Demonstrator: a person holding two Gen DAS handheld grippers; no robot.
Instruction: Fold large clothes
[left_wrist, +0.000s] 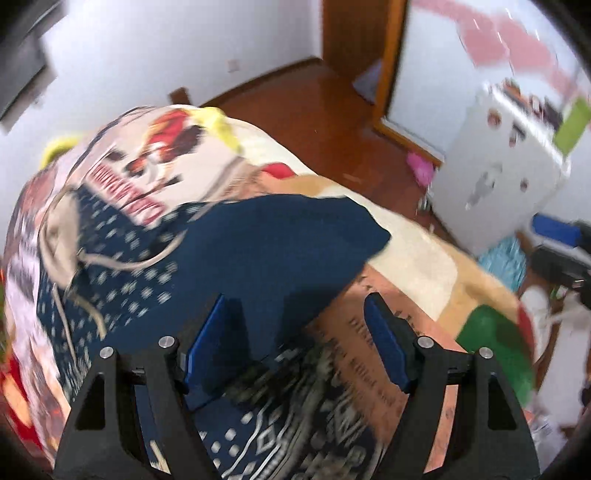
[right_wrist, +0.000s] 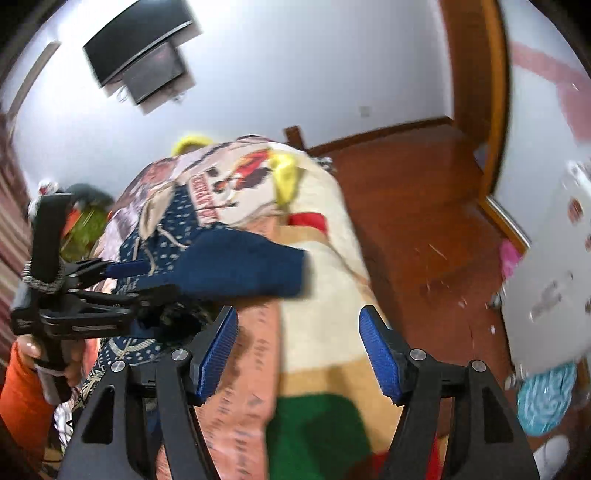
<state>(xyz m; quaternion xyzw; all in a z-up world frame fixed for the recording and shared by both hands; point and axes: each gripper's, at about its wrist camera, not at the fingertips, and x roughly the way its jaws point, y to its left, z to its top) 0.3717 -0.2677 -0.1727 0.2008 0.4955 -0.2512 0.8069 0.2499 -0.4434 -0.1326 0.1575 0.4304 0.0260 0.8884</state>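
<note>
hovering over a bed (right_wrist: 325, 258) covered with a cream, red and green cartoon blanket, both grippers have their blue pads standing apart with nothing pressed between them. the left gripper (left_wrist: 295, 339) hangs above a navy garment (left_wrist: 266, 254), a large piece with pale dotted and diamond patterns and a light drawstring, which lies spread on the blanket; a plain navy part of it reaches toward the bed's edge. the right gripper (right_wrist: 299, 354) is over a salmon strip of the blanket, just beside that same navy garment (right_wrist: 240, 266), whose dark folded end lies ahead of its pads. the left gripper (right_wrist: 122, 271) shows at the left of the right wrist view, held by a hand (right_wrist: 33, 354) in an orange sleeve. both views are blurred. beyond the bed are a wooden floor (right_wrist: 413, 206) and a white wall.
</note>
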